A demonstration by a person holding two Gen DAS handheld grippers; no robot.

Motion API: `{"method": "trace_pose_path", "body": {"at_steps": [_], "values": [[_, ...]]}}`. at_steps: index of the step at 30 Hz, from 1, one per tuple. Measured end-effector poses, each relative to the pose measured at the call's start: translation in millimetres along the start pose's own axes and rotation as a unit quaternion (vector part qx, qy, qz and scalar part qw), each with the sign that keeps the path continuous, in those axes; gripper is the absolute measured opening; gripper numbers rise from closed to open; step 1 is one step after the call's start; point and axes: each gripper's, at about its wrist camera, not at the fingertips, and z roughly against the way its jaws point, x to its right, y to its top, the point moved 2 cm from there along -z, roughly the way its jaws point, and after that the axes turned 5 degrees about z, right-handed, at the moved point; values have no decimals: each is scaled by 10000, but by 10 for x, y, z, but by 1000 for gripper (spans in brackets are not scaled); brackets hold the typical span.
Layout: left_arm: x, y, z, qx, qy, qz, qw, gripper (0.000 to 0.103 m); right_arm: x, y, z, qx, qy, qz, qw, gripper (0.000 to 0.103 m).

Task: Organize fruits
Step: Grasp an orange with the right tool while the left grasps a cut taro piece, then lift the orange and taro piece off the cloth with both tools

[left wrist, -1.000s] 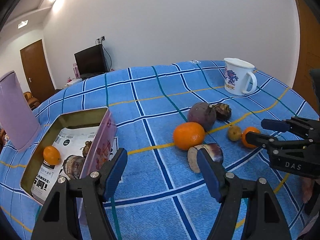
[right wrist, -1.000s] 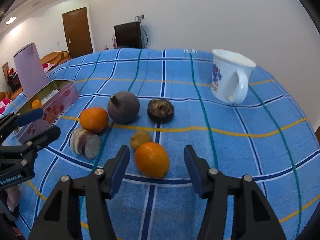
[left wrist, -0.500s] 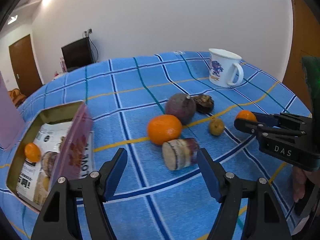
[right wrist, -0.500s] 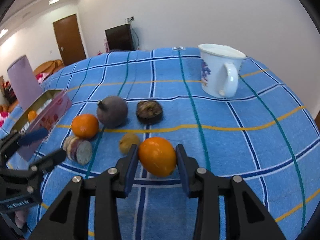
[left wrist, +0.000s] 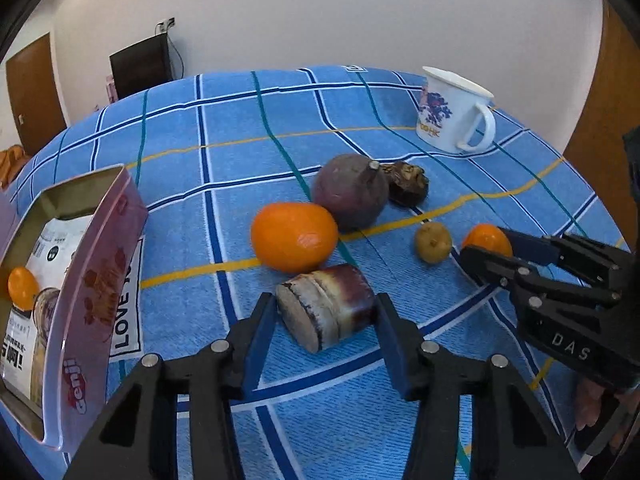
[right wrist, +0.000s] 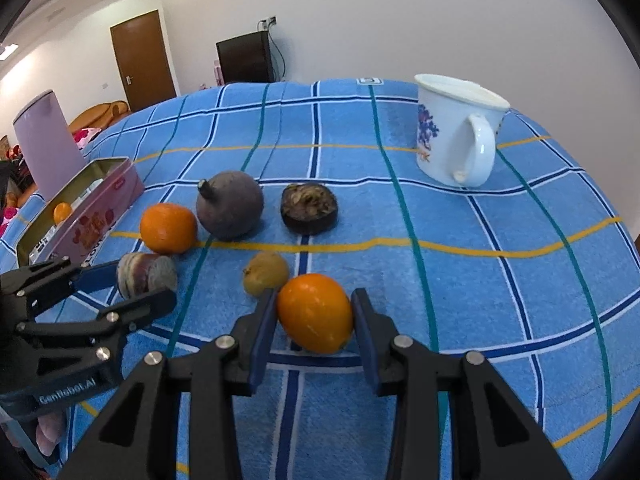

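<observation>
My left gripper [left wrist: 326, 322] has both pads closed against a purple sugarcane piece [left wrist: 326, 308] lying on the blue checked cloth. My right gripper [right wrist: 314, 314] is shut on a small orange [right wrist: 314, 312]; it also shows in the left wrist view [left wrist: 486, 238]. A bigger orange [left wrist: 294, 236], a round purple fruit [left wrist: 350, 190], a dark shrivelled fruit [left wrist: 406, 182] and a small yellow-brown fruit [left wrist: 434, 242] lie between the grippers. An open pink tin [left wrist: 96, 280] on the left holds a small orange [left wrist: 22, 288] and other pieces.
A white mug [right wrist: 458, 130] stands at the back right. A lilac cylinder [right wrist: 46, 144] stands behind the tin. The cloth-covered table [right wrist: 480, 280] curves away at its edges.
My left gripper moved forward and closed around the sugarcane piece. My right gripper closed on the small orange and stays on it.
</observation>
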Motion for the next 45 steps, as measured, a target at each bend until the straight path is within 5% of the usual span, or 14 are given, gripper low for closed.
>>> {"method": "trace_pose_path", "body": {"at_steps": [45], "values": [[92,-45,438,1214,214,-272,9920,51,-229,-16,398,1118,265,492,9922,40]]}}
